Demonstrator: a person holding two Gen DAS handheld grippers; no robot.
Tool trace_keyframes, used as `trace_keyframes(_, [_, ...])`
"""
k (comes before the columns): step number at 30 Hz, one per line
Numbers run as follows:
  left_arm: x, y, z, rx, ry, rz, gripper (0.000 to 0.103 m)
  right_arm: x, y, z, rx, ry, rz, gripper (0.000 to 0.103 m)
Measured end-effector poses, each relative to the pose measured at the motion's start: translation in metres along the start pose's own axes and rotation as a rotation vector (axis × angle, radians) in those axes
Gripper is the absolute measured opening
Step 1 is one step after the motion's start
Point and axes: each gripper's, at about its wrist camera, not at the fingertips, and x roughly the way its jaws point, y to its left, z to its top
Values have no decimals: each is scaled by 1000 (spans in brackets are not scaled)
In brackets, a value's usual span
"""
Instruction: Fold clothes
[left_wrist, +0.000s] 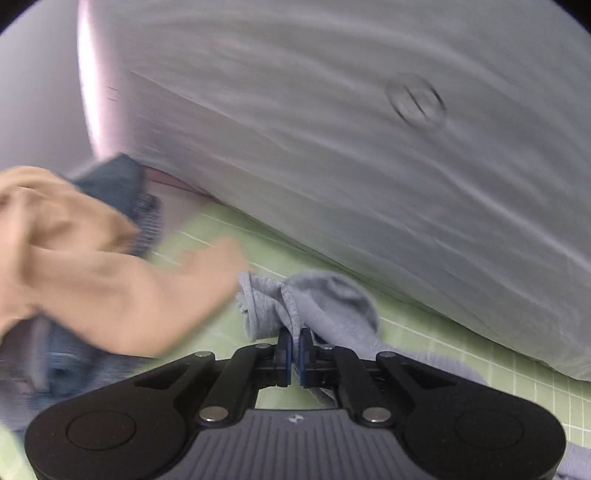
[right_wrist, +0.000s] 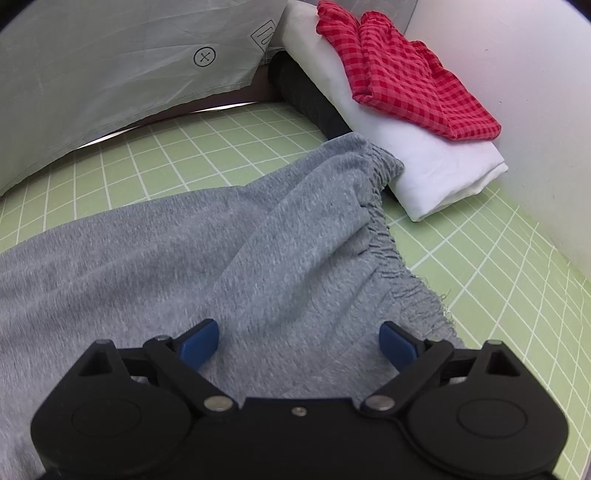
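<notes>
**Grey garment: grip status**

We see the grey garment (right_wrist: 207, 251) spread on the green grid mat (right_wrist: 480, 266). Our left gripper (left_wrist: 294, 354) pinches its ribbed edge; our right gripper (right_wrist: 299, 345) stands wide above the fabric. Folded white cloth (right_wrist: 436, 166) carries a red checked piece (right_wrist: 406, 81). The tan cloth (left_wrist: 92, 266) is motion-blurred.

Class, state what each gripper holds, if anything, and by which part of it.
The left gripper is shut on a bunched ribbed edge of the grey garment. The right gripper is open above the grey cloth, holding nothing.
</notes>
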Motion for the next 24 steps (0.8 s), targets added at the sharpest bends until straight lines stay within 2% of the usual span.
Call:
trace_keyframes(3, [-31,38,-5,-41,-9,105,5,-3,1,-2,-27,6,-5,94])
trace_keyframes(5, [-34,62,-20,-77,41,195,12,-6,1,-6,-34,4,7,94])
trace_keyframes(7, [-37,83,-39,-134,106,216,14,-9,0,-8,-24,17,51,95])
trace_keyframes(8, [-43,89,-47,-154,117,211,23,-11,-1,-10,-18,25,64,95])
trace_keyframes(9, [-51,92,-56,-157,124,201,29,-15,-1,-12,-19,28,72,95])
trace_keyframes(11, [-67,86,-73,-127,127,183,61,-23,-4,-16,-34,18,93,95])
trace_keyframes(13, [-85,78,-92,-95,130,154,78,-33,-13,-21,-27,-6,118,95])
trace_keyframes(17, [-115,51,-138,-51,194,32,85,-49,-43,-33,32,-32,145,95])
trace_keyframes(21, [-146,21,-185,-11,277,-72,86,-64,-86,-47,86,-48,135,95])
trace_keyframes(24, [-164,1,-211,47,315,-123,86,-67,-122,-57,139,-17,137,95])
